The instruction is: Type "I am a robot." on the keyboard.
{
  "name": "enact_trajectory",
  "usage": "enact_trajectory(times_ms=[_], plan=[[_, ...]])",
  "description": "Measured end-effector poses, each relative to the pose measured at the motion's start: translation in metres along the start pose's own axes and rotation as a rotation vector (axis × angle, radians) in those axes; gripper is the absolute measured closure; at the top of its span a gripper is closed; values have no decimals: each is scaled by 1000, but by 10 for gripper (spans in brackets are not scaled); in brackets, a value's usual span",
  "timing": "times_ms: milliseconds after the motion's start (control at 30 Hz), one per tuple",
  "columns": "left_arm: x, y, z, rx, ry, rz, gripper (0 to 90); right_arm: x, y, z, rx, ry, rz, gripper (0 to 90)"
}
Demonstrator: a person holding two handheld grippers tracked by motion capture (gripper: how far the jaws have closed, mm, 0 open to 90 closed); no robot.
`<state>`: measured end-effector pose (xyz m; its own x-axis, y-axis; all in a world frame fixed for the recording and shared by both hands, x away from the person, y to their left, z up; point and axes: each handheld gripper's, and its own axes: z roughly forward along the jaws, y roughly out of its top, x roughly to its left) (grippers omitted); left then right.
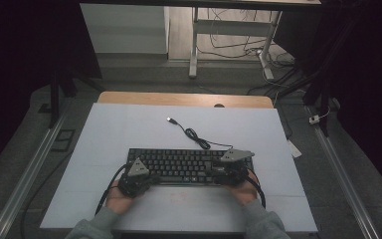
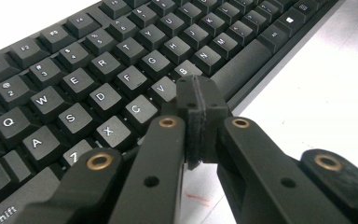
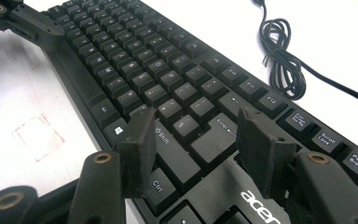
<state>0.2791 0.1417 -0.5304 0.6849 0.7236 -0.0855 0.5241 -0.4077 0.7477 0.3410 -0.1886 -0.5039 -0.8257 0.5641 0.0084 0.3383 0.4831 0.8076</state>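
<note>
Left tool (image 2: pixel 200 100) closed, right tool (image 3: pixel 193 149) spread, over keyboard (image 1: pixel 179 164)

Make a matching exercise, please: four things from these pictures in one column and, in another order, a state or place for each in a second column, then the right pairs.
Things:
1. left gripper
2. right gripper
3. USB plug
4. coiled cable

States or places:
A. jaws apart, over the Shift and Enter keys
B. lies bunched on the white table behind the keyboard
C. jaws pressed together, tip near the V and B keys
D. free end of the cable, lying unplugged on the table, far side

Pairs: 1-C, 2-A, 3-D, 4-B
</note>
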Motion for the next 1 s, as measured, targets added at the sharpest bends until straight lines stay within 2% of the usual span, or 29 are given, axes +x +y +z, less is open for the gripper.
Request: enact_trajectory(times_ms=[567,633,833,1000], plan=[[0,-1,5,12,6,8,884,0,0,1,12,-3,-2,476],[-1,0,3,2,16,8,884,0,0,1,12,-1,-3,476],[2,3,-13,-93,27,-14,884,0,0,1,14,-8,-4,476],[7,2,-18,-98,34,-36,882,-1,0,1,13,-9,-2,476]])
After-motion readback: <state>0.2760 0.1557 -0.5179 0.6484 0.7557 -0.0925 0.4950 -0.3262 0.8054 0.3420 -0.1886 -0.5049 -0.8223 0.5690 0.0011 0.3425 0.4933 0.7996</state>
